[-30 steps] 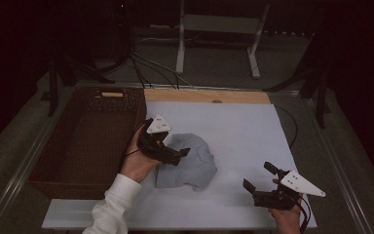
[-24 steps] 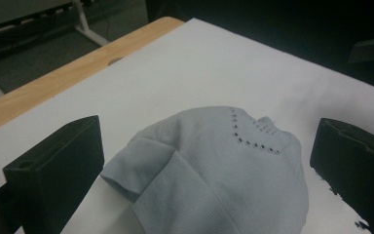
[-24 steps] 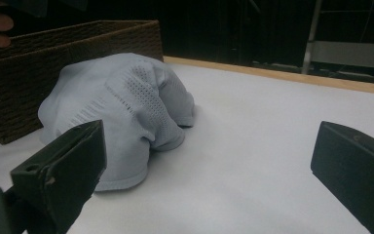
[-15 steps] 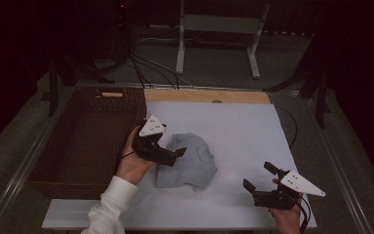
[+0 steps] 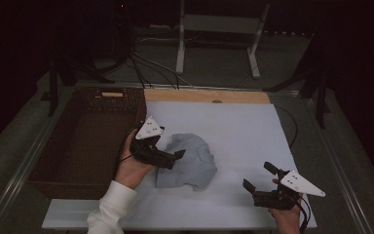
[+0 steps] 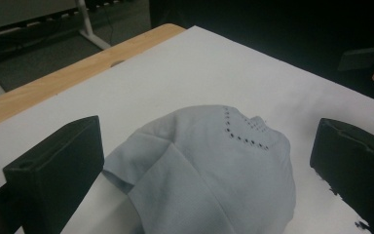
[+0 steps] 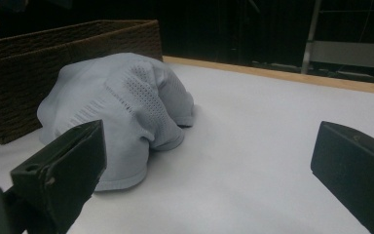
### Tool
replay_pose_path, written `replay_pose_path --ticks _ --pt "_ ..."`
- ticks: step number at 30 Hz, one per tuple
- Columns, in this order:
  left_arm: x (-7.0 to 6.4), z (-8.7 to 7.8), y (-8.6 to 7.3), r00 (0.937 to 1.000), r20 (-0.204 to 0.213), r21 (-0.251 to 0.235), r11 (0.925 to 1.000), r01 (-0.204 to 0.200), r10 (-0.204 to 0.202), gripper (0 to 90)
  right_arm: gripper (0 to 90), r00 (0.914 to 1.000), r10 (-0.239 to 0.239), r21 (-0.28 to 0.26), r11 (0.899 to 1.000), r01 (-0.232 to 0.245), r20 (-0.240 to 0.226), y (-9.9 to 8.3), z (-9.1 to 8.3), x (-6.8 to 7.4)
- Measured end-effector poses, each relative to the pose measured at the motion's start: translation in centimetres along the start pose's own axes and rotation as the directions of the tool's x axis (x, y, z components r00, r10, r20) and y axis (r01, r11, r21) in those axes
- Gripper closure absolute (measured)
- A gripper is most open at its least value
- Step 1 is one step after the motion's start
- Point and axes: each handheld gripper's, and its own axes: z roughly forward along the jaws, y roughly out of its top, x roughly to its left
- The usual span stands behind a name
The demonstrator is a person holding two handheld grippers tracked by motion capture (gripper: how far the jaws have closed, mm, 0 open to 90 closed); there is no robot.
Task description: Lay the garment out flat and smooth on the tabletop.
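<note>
no writing is seen. left gripper [image 5: 173, 157] is held spread over the grey garment [image 5: 191, 161]. right gripper [image 5: 258, 176] is held spread, low over the bench [image 5: 243, 126].

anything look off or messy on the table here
Only the pale blue garment: it sits bunched in a rumpled mound on the white table beside the wicker basket, not flat or folded. Nothing looks spilled or damaged.

The garment [image 5: 187, 161] is pale blue-grey knit with rows of tiny punched holes in a V. Basket [image 5: 85, 141] is dark brown wicker. Table [image 5: 233, 126] top is plain white with a light wood strip along the far edge. Both sets of jaws are matte black, sleeve [image 5: 109, 212] white.
</note>
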Motion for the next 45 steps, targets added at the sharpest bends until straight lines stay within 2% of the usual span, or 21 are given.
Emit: replay_pose_path --ticks 4,6,18,26,31,38,45 --pt "0.0 -0.1 -0.3 0.9999 0.006 -0.004 0.9999 0.012 -0.012 0.0 0.3 1.0 -0.004 0.0 1.0 0.004 0.0 0.0 0.0 0.0" --pt "0.1 -0.2 -0.6 0.9994 0.016 -0.008 0.9995 0.03 -0.03 0.0 0.2 1.0 -0.004 0.0 1.0 0.004 -0.001 0.0 0.0 0.0" --pt "0.1 -0.6 -1.8 0.9978 0.003 -0.015 0.9977 0.066 -0.066 0.1 0.2 1.0 -0.006 0.002 1.0 0.006 -0.004 0.0 0.1 0.1" --pt "-0.1 -0.9 -2.9 0.9971 -0.014 -0.025 0.9969 0.075 -0.075 0.1 0.3 1.0 -0.003 0.007 1.0 0.003 -0.002 0.0 0.1 0.1" --pt "0.0 -1.2 -3.0 0.9971 -0.027 -0.021 0.9973 0.07 -0.071 0.1 0.2 1.0 -0.005 0.011 1.0 0.005 -0.001 -0.1 0.2 0.1" --pt "0.2 -1.7 -3.4 0.9948 -0.041 -0.04 0.9951 0.091 -0.093 0.1 0.2 1.0 -0.001 0.023 1.0 0.0 0.008 -0.1 0.3 0.0" --pt "0.3 -1.7 -3.6 0.9941 -0.037 -0.038 0.9942 0.1 -0.102 0.1 0.3 0.9999 -0.002 0.041 0.999 0.001 0.015 -0.2 0.5 0.1"
